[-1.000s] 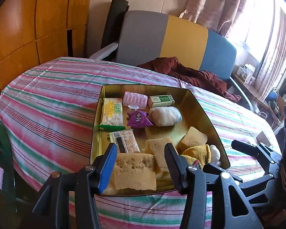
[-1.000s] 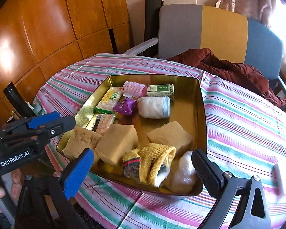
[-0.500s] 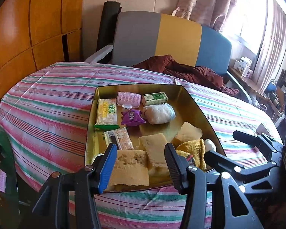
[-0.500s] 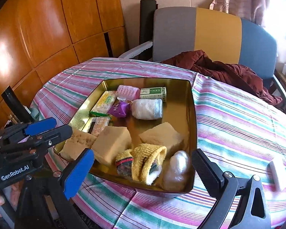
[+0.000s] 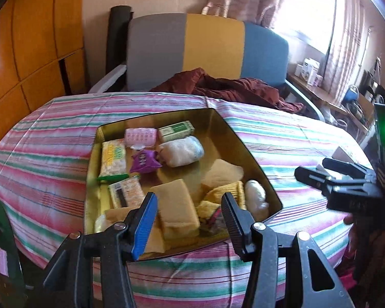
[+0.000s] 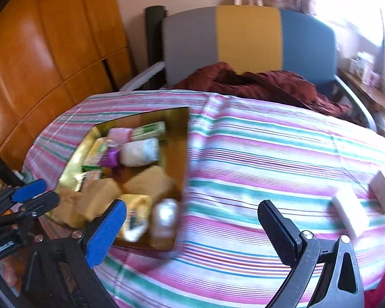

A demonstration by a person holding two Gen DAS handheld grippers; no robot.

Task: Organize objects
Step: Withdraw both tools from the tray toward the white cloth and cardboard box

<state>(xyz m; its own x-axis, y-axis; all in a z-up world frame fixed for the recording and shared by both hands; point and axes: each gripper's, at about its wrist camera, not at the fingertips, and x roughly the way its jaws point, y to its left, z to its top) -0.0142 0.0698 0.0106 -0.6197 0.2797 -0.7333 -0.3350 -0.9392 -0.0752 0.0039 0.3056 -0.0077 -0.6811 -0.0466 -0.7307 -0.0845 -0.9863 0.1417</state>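
A gold tray (image 5: 246, 154) sits on the striped tablecloth and holds snack packets, tan sponges (image 5: 177, 209), a yellow sock (image 5: 225, 192) and wrapped white rolls (image 5: 182, 150). My left gripper (image 5: 188, 220) is open and empty, held just before the tray's near edge. My right gripper (image 6: 191, 228) is open and empty over bare cloth right of the tray (image 6: 184, 133). Two small white blocks (image 6: 350, 214) lie on the cloth at the far right, beyond its right finger. The right view is blurred.
A grey, yellow and blue chair (image 5: 208, 51) with a dark red cloth (image 5: 231, 89) on it stands behind the table. Wooden panels (image 5: 25, 51) are at the left. The right gripper also shows in the left wrist view (image 5: 346, 182).
Both grippers have pulled back from the tray. The right one has swung to the right, bringing two white blocks into its view. Both stay open.
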